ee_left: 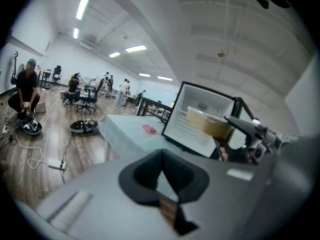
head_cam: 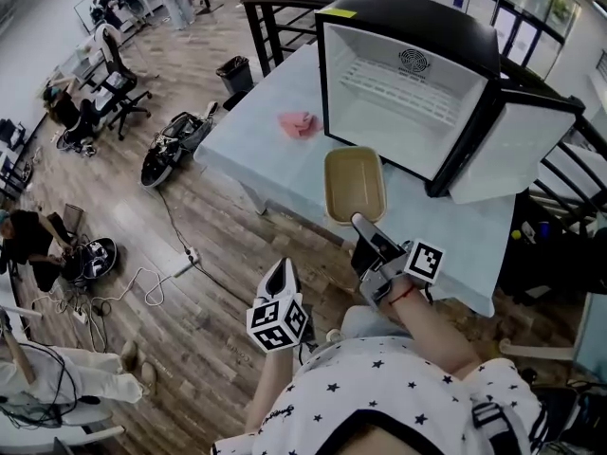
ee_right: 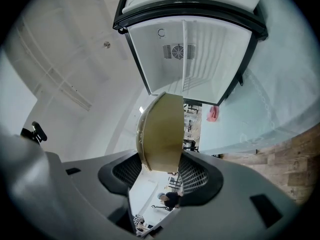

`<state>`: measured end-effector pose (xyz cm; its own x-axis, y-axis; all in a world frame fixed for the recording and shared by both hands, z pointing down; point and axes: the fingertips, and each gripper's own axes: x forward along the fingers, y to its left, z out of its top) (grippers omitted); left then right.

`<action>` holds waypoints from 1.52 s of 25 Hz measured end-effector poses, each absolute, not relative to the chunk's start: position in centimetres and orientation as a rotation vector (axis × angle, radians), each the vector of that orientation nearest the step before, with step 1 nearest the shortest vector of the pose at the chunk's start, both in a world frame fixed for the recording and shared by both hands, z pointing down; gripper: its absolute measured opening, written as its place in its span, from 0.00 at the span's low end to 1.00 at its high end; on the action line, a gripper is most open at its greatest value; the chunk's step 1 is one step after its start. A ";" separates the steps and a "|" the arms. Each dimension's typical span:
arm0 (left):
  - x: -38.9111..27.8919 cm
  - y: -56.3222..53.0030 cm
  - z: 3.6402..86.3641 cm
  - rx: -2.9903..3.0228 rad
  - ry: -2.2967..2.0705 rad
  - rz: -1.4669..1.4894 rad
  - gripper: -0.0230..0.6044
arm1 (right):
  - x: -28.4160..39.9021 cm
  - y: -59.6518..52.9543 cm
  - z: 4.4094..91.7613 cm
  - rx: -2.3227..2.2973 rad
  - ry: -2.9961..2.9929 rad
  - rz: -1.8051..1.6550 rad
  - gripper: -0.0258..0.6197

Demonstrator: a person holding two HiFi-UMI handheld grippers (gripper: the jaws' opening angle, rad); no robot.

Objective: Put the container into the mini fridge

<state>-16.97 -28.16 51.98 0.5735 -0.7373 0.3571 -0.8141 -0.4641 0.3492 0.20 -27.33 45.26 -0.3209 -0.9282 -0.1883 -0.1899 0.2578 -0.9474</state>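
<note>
The mini fridge stands on the pale blue table with its door swung open to the right and its white inside bare. A tan, shallow container hangs just before the opening, over the table's near edge. My right gripper is shut on the container's near end. In the right gripper view the container stands on edge between the pads, and the fridge is straight ahead. My left gripper hangs lower, off the table, shut and holding nothing. Its own view shows the fridge and container off to the right.
A pink cloth lies on the table left of the fridge. A dark railing runs behind the table, with a black bin beside it. Cables, a power strip, office chairs and people occupy the wooden floor to the left.
</note>
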 end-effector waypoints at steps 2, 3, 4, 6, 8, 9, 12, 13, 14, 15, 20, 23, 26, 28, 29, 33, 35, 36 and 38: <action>-16.7 -28.8 52.1 2.327 -1.231 0.216 0.05 | 0.8 -27.9 45.2 -1.048 1.693 -1.119 0.41; -16.5 -29.2 52.2 2.329 -1.226 0.218 0.05 | 1.2 -28.3 45.1 -1.053 1.687 -1.112 0.41; -16.3 -29.6 52.2 2.332 -1.221 0.219 0.05 | 1.7 -28.6 45.0 -1.059 1.681 -1.103 0.41; -16.0 -30.5 52.4 2.339 -1.212 0.224 0.05 | 2.5 -29.5 44.9 -1.070 1.669 -1.081 0.41; -15.6 -31.6 52.5 2.348 -1.202 0.233 0.05 | 3.4 -30.6 44.6 -1.076 1.657 -1.057 0.41; -15.4 -32.2 52.7 2.352 -1.197 0.238 0.05 | 3.9 -31.2 44.5 -1.078 1.651 -1.045 0.41; -14.4 -34.3 52.8 2.367 -1.177 0.249 0.05 | 5.3 -33.2 44.0 -1.087 1.645 -1.009 0.41; -14.0 -35.1 52.7 2.373 -1.167 0.251 0.05 | 5.7 -34.0 43.8 -1.092 1.642 -1.002 0.41; -13.5 -35.8 52.5 2.380 -1.155 0.254 0.05 | 6.0 -34.7 43.7 -1.098 1.637 -0.997 0.41; -13.0 -36.5 52.3 2.388 -1.143 0.257 0.05 | 6.4 -35.3 43.6 -1.104 1.630 -0.993 0.41; -11.0 -39.7 51.5 2.422 -1.100 0.266 0.05 | 8.1 -38.1 42.8 -1.126 1.610 -0.970 0.41; -9.8 -41.4 51.2 2.435 -1.078 0.267 0.05 | 9.5 -39.4 42.3 -1.139 1.589 -0.959 0.41; -8.7 -42.8 50.9 2.448 -1.052 0.269 0.05 | 11.0 -40.5 42.1 -1.161 1.564 -0.944 0.41; -8.0 -43.8 50.7 2.456 -1.042 0.269 0.05 | 12.1 -41.2 41.8 -1.170 1.545 -0.931 0.41; -7.7 -44.2 50.7 2.459 -1.037 0.273 0.05 | 12.6 -41.5 41.7 -1.171 1.532 -0.927 0.41; -6.2 -45.2 50.8 2.469 -1.010 0.290 0.05 | 15.1 -42.0 41.7 -1.200 1.481 -0.912 0.41; -5.5 -45.8 50.7 2.476 -1.000 0.289 0.05 | 16.4 -42.3 41.7 -1.219 1.457 -0.901 0.41; -5.3 -46.2 50.6 2.479 -0.996 0.287 0.05 | 17.0 -42.5 41.6 -1.227 1.445 -0.893 0.41; -4.9 -47.0 50.6 2.481 -0.988 0.289 0.05 | 18.1 -42.9 41.4 -1.246 1.423 -0.875 0.41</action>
